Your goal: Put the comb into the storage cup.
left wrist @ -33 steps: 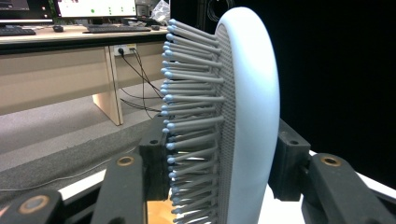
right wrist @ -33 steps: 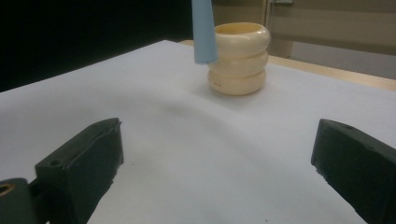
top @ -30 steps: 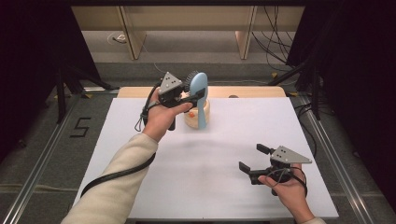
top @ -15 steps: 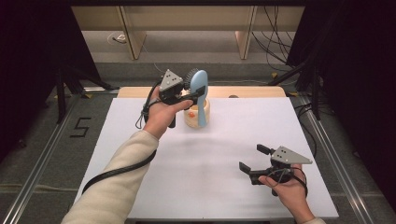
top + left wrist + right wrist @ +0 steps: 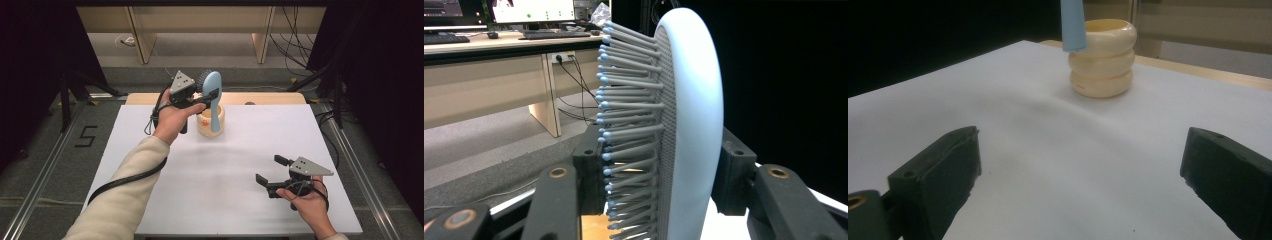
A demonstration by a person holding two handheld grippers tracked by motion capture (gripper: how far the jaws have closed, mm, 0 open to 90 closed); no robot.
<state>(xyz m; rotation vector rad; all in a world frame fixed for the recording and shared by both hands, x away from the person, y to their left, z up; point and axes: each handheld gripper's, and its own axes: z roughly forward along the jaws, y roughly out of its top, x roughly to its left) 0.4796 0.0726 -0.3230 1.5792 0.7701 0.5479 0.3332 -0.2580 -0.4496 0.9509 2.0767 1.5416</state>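
Note:
My left gripper (image 5: 208, 93) is shut on the head of a light blue hairbrush (image 5: 212, 97), held upright with its handle pointing down. In the left gripper view the bristles (image 5: 629, 125) face left between my jaws, which press on the head (image 5: 689, 125). Just behind the handle stands a cream ribbed cup (image 5: 202, 129). In the right gripper view the handle's end (image 5: 1072, 30) hangs in front of the cup (image 5: 1103, 65) near its rim. My right gripper (image 5: 270, 169) rests open at the front right of the white table (image 5: 225, 200), nothing between its jaws (image 5: 1083, 170).
A wooden strip (image 5: 265, 98) runs along the table's far edge. Grey floor with a painted "5" (image 5: 86, 136) lies to the left, cables (image 5: 300, 35) at the back right. Something orange (image 5: 205, 120) shows inside the cup.
My left gripper has lifted the brush slightly, up and away over the cup. The right gripper has stayed where it was.

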